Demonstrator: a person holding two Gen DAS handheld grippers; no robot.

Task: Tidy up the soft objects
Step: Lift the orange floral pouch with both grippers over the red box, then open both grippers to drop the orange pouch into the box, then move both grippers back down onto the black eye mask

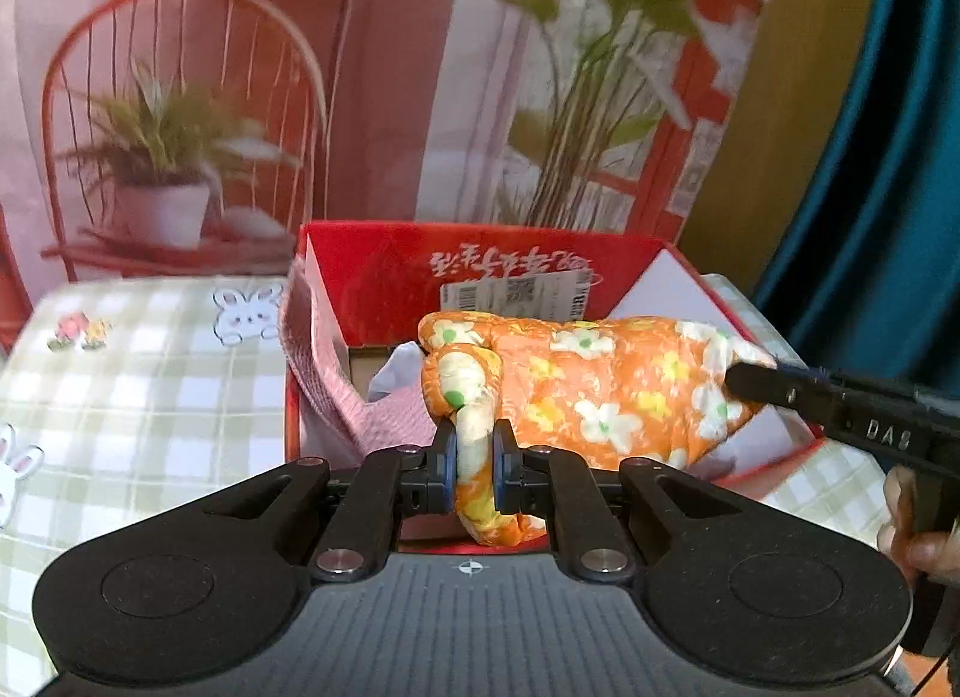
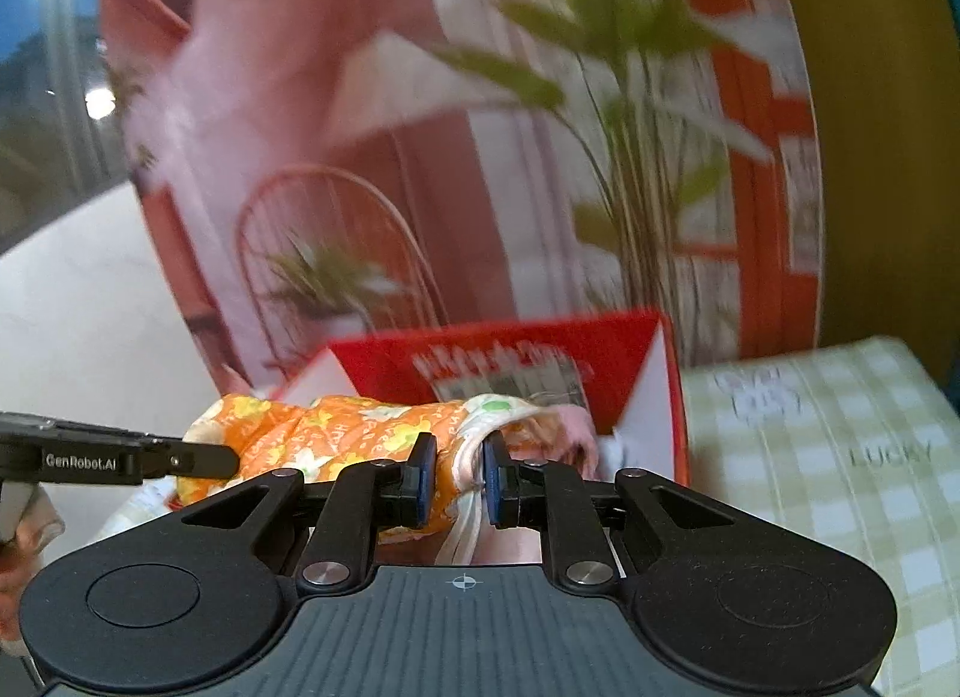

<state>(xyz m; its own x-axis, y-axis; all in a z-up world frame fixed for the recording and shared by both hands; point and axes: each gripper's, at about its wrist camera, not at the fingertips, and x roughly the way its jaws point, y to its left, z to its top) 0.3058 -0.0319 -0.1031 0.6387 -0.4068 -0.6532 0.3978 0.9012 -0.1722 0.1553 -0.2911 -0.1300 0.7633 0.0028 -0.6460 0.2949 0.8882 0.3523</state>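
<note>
An orange padded cloth with white and yellow flowers hangs stretched over an open red cardboard box. My left gripper is shut on one bunched end of it. The right gripper comes in from the right edge, clamped on the other end. In the right wrist view my right gripper pinches the white-edged end of the orange cloth, and the left gripper grips the far end at the left. Pink knitted fabric lies inside the box, draped over its left wall.
The box stands on a green and white checked tablecloth with bunny prints. Behind it hangs a printed backdrop of a chair, lamp and plants. A teal curtain is at the right. A hand holds the right gripper's handle.
</note>
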